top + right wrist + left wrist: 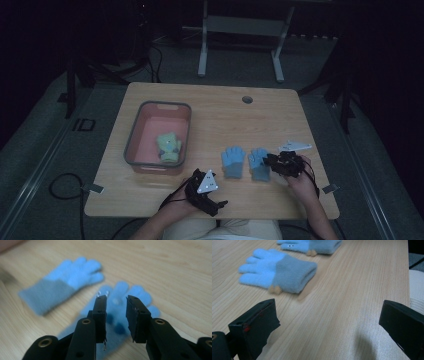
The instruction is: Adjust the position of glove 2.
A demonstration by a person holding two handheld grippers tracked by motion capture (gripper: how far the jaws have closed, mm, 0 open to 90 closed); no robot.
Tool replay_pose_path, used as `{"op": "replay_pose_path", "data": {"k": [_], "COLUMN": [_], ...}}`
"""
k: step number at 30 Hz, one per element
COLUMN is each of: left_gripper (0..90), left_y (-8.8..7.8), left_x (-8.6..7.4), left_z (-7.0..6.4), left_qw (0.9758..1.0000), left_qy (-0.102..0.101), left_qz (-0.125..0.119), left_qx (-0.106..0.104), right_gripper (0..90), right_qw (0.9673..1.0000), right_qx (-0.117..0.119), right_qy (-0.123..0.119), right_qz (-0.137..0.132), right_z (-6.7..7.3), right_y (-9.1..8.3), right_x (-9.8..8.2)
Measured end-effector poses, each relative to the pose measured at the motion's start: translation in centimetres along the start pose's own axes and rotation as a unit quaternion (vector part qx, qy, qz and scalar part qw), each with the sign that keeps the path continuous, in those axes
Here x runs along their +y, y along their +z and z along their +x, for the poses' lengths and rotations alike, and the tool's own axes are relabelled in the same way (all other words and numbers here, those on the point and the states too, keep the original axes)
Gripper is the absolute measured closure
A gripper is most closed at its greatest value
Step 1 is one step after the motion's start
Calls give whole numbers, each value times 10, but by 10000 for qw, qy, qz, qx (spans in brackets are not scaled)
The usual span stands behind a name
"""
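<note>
I read this as the sorting of small gloves into the pink bin [133, 134], with one green glove [169, 147] already lying inside it and two blue ones waiting on the table [215, 107]. The step in hand looked like the moment at the right blue glove [259, 163]: my right gripper [274, 161] hovered over it, touching or nearly so from the high view, and in the right gripper view its jaws stood a little way apart with the glove's fingers [136, 293] showing through the gap beneath them. The pads did not press on the wool, so I judged nothing was held; whether the glove had just been laid down or was about to be taken I could not tell. The left blue glove [233, 161] lay just beside its partner, cuffs toward me, the two not quite touching. My left gripper [212, 200] rested near the front edge of the table, well apart from both gloves, its jaws spread wide over bare wood in the left gripper view, with the nearer glove [277, 271] ahead of them. If the bin was the goal, the next move called for lowering the right jaws onto the knit, pinching enough fabric to lift it cleanly, then carrying it leftward over the rim. The soft wool could slip or drag its neighbour along.
</note>
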State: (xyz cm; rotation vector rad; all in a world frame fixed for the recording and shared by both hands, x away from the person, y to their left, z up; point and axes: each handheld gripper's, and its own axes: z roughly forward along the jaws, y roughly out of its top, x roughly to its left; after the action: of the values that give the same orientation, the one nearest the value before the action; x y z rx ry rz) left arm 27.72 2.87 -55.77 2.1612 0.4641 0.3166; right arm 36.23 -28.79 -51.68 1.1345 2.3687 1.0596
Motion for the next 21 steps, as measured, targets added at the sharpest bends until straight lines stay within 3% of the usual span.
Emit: {"op": "replay_pose_path", "data": {"k": [5,6,10,13,15,18,21], "left_gripper": [17,17,17,17,17,17,17], "left_y": [0,0,0,0,0,1,1], "left_x": [0,0,0,0,0,0,0], "left_z": [0,0,0,0,0,0,0], "left_qw": [10000,10000,10000,10000,10000,10000,10000], "left_qy": [-32,-35,-39,-25,-30,-24,3], "left_qz": [-15,-11,-15,-11,-11,-3,3], "left_qx": [-3,0,-3,-9,-8,-4,9], "right_gripper": [698,686,660,635,641,707,807], "right_qw": [9998,9996,9995,9992,9994,9987,9980], "right_qx": [112,214,238,145,86,-145,-269], "right_qy": [-81,-49,5,-49,-98,-335,-383], "right_qz": [141,161,199,376,308,354,435], "right_z": [-3,-3,-1,0,2,9,13], "right_y": [5,8,16,24,25,25,26], "right_x": [-2,-3,-8,-14,-18,-18,-16]}}
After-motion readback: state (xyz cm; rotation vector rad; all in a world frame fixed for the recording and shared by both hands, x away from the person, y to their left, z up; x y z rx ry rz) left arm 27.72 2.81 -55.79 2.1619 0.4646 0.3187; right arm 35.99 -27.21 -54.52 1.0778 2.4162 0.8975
